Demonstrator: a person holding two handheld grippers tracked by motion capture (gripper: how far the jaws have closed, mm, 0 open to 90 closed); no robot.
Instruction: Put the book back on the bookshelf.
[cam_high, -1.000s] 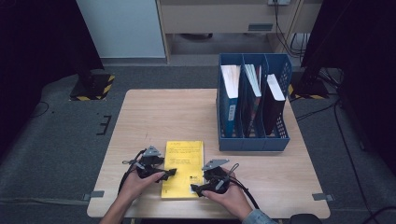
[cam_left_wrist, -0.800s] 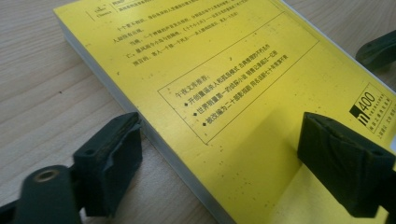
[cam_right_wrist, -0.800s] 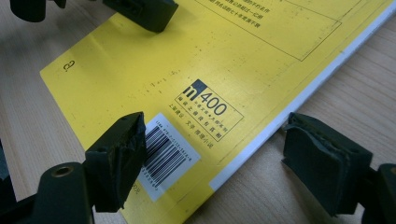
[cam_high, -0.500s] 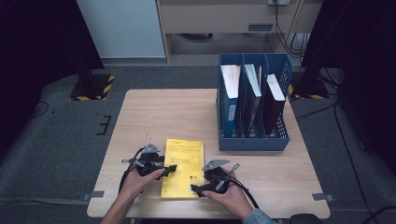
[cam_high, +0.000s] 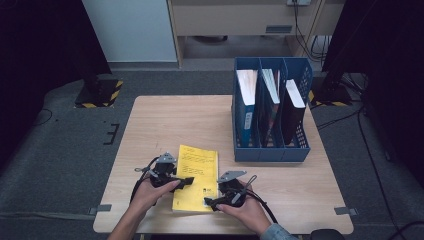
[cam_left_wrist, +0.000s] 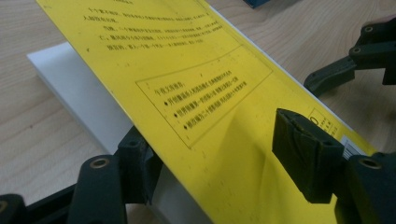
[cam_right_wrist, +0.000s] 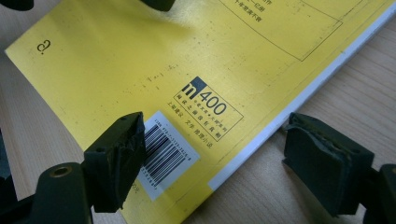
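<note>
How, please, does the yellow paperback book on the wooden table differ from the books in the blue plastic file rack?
The yellow paperback book lies flat on the table, cover up, between both grippers; the books in the blue plastic file rack stand upright, one per compartment. The yellow book shows its whole cover; the racked books show mainly their top edges. All are bound books.

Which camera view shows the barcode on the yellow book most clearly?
The right gripper view: the barcode lies close and sharp. In the left gripper view it is a small sliver; in the high view, a white speck.
</note>
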